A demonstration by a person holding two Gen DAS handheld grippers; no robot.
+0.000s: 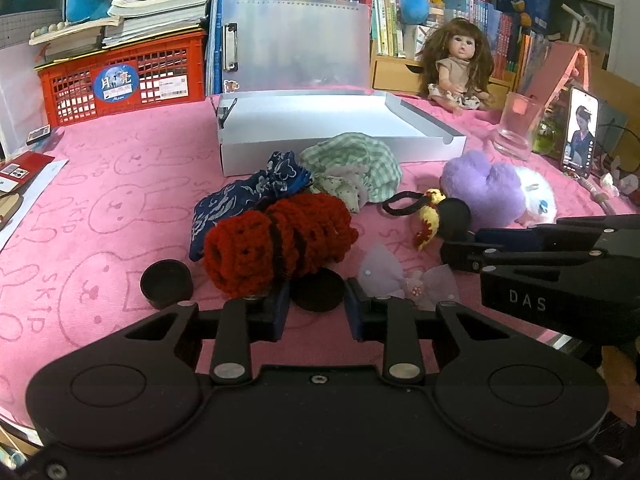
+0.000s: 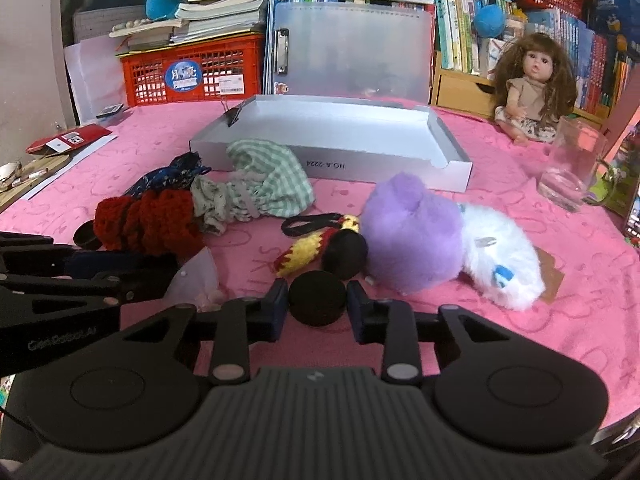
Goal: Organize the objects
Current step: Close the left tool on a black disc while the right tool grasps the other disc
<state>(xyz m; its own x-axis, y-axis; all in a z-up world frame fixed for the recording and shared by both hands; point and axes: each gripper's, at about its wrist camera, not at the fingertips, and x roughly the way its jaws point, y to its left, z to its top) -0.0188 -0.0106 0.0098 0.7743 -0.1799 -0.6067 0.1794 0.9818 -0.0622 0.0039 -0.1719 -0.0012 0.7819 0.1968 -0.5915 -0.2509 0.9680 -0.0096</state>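
Observation:
Hair accessories lie on a pink cloth (image 1: 120, 208) before an open white box (image 1: 320, 118): a red crochet scrunchie (image 1: 276, 240), a blue patterned one (image 1: 248, 192), a green checked one (image 1: 356, 164), a yellow-red knit hair tie with black pompoms (image 2: 320, 244), a purple fluffy piece (image 2: 412, 232) and a white fluffy piece (image 2: 504, 256). My left gripper (image 1: 318, 300) is open around a black round piece (image 1: 318, 290), beside the red scrunchie. My right gripper (image 2: 318, 300) has its jaws against a black pompom (image 2: 318, 298). The right gripper also shows in the left wrist view (image 1: 460, 254).
A black round cap (image 1: 166, 282) sits at the left. A glass (image 1: 518, 126), a phone (image 1: 580, 132) and a doll (image 1: 460, 64) stand at the right. A red crate (image 1: 120, 80), a translucent folder (image 1: 296, 44) and books line the back.

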